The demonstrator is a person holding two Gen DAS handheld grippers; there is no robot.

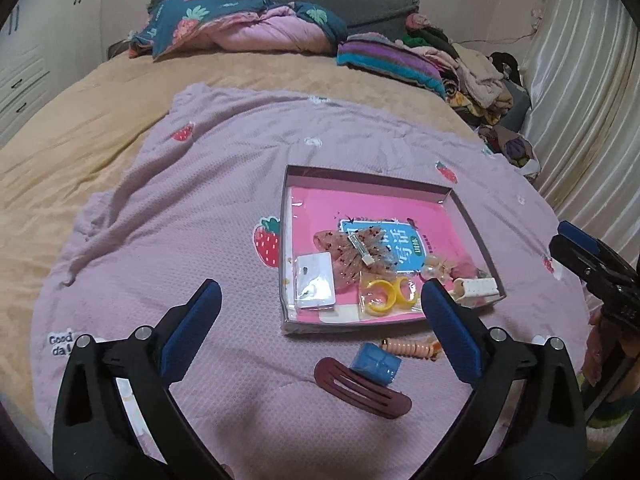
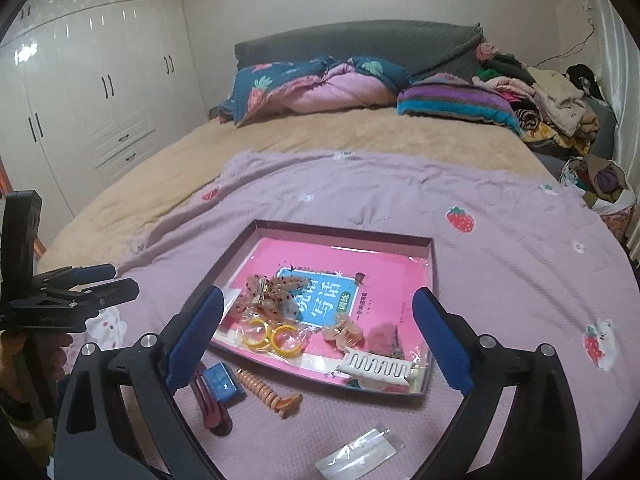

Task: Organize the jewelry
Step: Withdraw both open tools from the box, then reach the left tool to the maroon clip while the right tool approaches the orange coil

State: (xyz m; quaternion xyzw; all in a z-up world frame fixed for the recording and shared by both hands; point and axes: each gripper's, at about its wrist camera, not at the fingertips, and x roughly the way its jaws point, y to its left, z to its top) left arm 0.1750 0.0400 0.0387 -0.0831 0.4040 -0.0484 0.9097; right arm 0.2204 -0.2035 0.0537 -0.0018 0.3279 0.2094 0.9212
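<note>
A lilac strawberry blanket (image 1: 208,200) covers the bed. The tray (image 2: 431,272) holds a lace bow (image 1: 352,254), 2 yellow rings (image 2: 276,336) and a white comb (image 2: 378,364); other items blur. Just before it lie a maroon clip (image 1: 360,388), blue box (image 1: 376,362) and coil tie (image 2: 260,392). Left hand-held gripper (image 1: 320,300) and right hand-held gripper (image 2: 318,306) both gape wide, empty.

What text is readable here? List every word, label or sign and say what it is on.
"Good da": blanket, near its edge by the left gripper; cut off after "da".
"写话": blue label on the pink book in the tray.
"训练": small green tag on that label.
Top row of the blue label: half covered by the bow clip, unreadable.
Small print beside the label: too small to read.
</note>
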